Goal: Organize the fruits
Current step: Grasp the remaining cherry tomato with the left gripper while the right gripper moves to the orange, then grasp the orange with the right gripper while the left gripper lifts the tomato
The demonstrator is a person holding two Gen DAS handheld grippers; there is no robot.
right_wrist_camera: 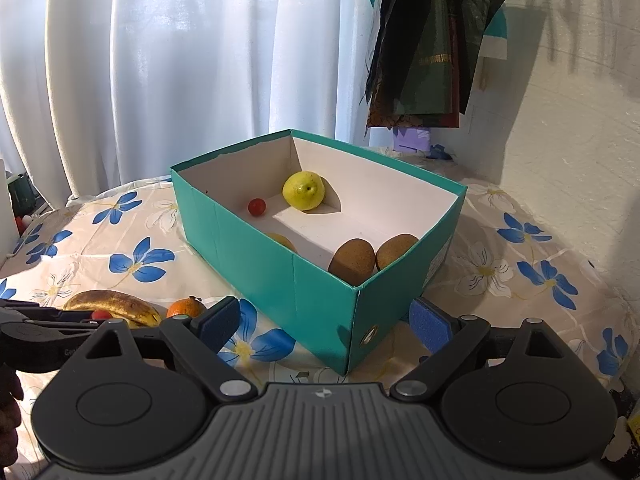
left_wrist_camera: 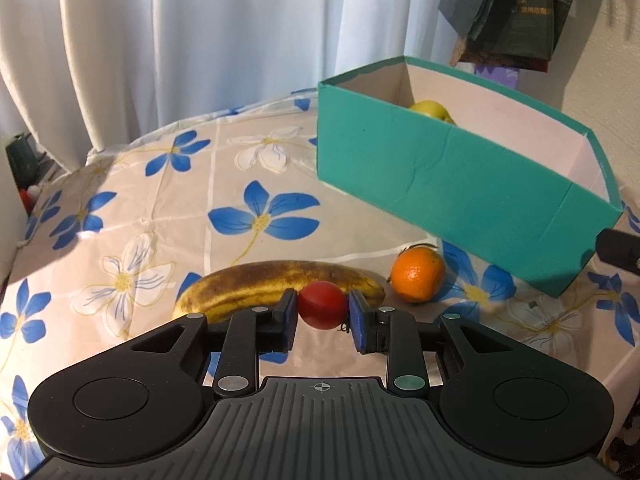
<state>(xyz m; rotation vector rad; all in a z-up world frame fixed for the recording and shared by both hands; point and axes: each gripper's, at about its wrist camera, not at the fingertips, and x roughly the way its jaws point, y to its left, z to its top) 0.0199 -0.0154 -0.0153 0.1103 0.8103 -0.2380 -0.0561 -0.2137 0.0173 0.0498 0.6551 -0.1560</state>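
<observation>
My left gripper (left_wrist_camera: 323, 307) is shut on a small red tomato (left_wrist_camera: 320, 300), held just above the flowered cloth. Behind it lie a spotted banana (left_wrist_camera: 276, 286) and an orange (left_wrist_camera: 417, 276). The teal box (left_wrist_camera: 440, 176) stands to the right, with a yellow fruit (left_wrist_camera: 430, 110) showing over its wall. In the right wrist view my right gripper (right_wrist_camera: 326, 320) is open, its blue pads (right_wrist_camera: 430, 322) on either side of the box's (right_wrist_camera: 256, 248) near corner. Inside lie the yellow fruit (right_wrist_camera: 304, 191), a small red tomato (right_wrist_camera: 257, 206), two kiwis (right_wrist_camera: 354, 260) and a half-hidden orange-yellow fruit (right_wrist_camera: 282, 240).
A white curtain (right_wrist_camera: 180, 60) hangs behind the round table (right_wrist_camera: 520, 280). Dark bags (right_wrist_camera: 432, 40) hang on the wall at the back right. The left gripper's body (right_wrist_camera: 44, 330) and a hand (right_wrist_camera: 8, 400) show at the left edge, beside the banana (right_wrist_camera: 116, 304) and orange (right_wrist_camera: 185, 307).
</observation>
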